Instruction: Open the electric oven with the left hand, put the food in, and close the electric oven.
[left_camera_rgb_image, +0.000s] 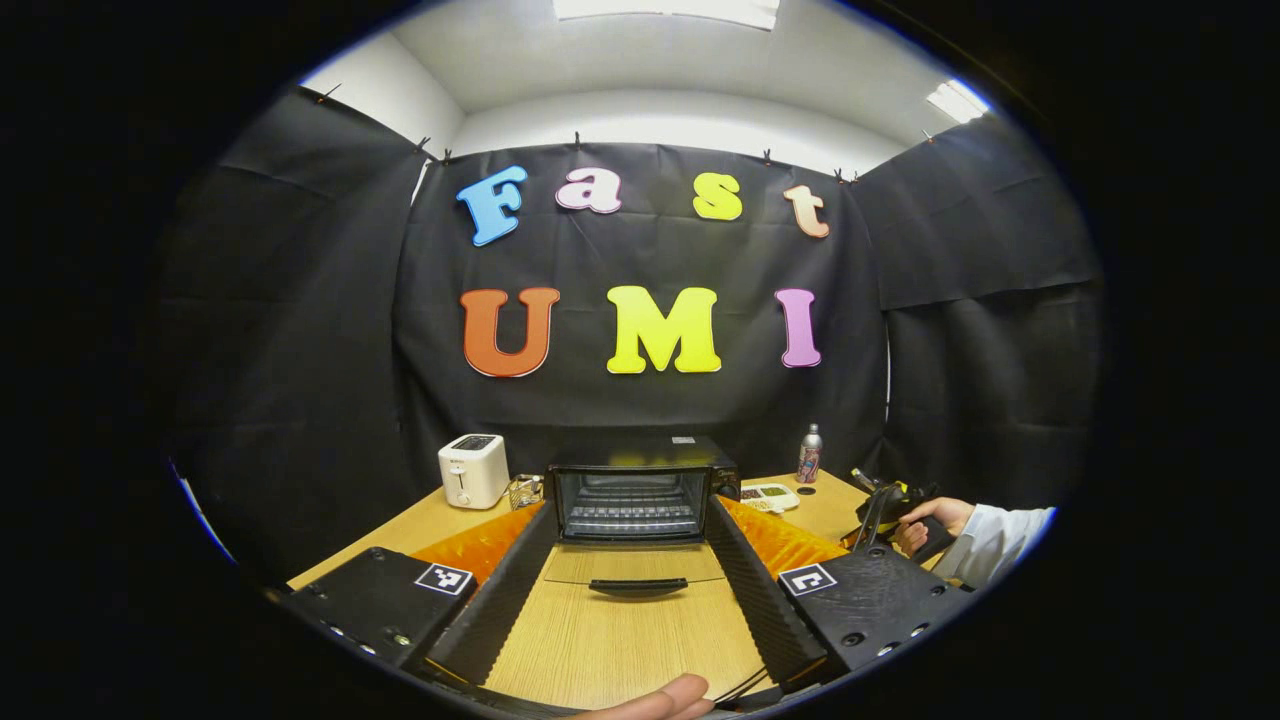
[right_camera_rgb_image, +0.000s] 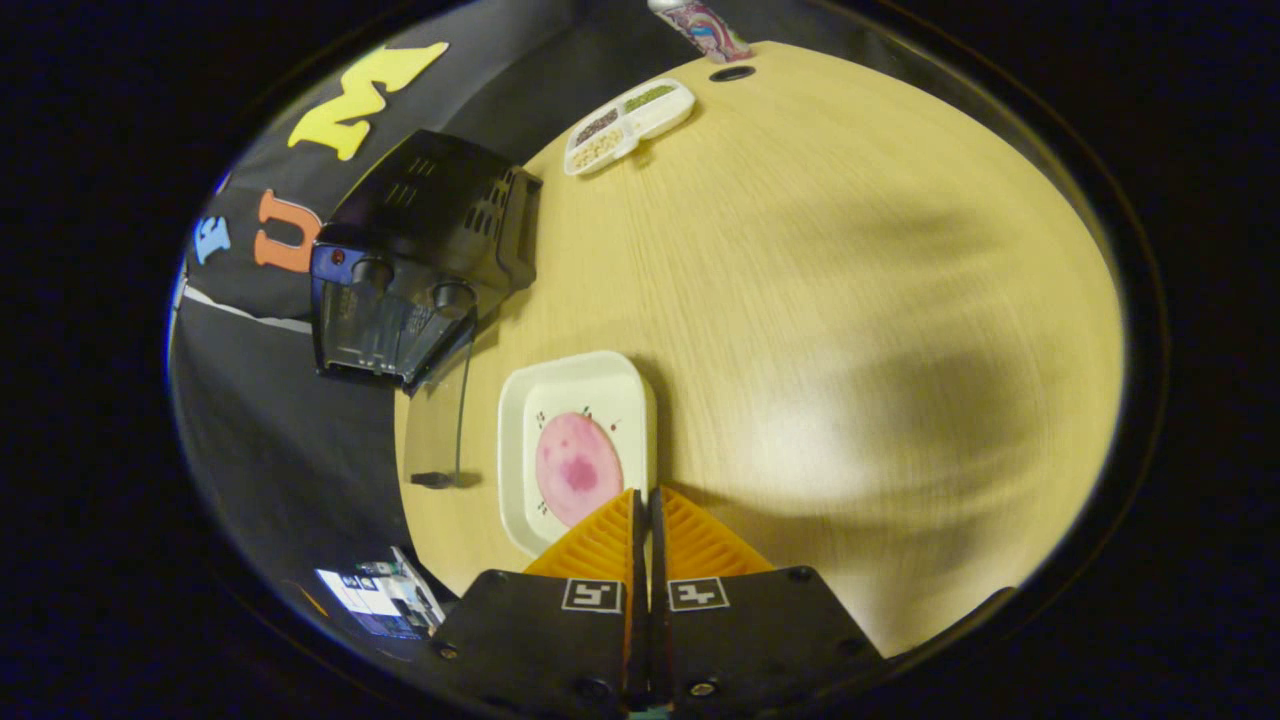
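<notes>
Nearest my left camera is a fingertip (left_camera_rgb_image: 668, 700) of the holding hand at the bottom edge, and just beyond it my left gripper (left_camera_rgb_image: 628, 585) stands with its jaws spread wide, nothing between them, aimed squarely at the small black electric oven with a glass door (left_camera_rgb_image: 632, 490). That door lies dropped flat toward me, its dark bar handle (left_camera_rgb_image: 638, 587) resting between my two fingers without either touching it, so I judge the opening step done; the wire rack inside looks bare. Left of the oven on the pale wooden table (left_camera_rgb_image: 620, 650) sits a white two-slot toaster (left_camera_rgb_image: 473, 470), to its right a white divided snack tray (left_camera_rgb_image: 768, 497) and a slim metal bottle with a printed wrap (left_camera_rgb_image: 809, 455), and farthest right a hand in a light sleeve (left_camera_rgb_image: 935, 520) holds the other tool low over the table. In the right gripper view the same oven (right_camera_rgb_image: 420, 250) sits at upper left, well apart from the food: a round pink slice on a white square plate (right_camera_rgb_image: 575, 450) with rounded corners, lying on the table right at my fingertips. My right gripper (right_camera_rgb_image: 645, 520) points down at the plate's near rim with its jaws pressed together (whether they pinch that rim or merely rest over it I cannot tell). As I read it, carrying the plate in and closing the door both remain.
</notes>
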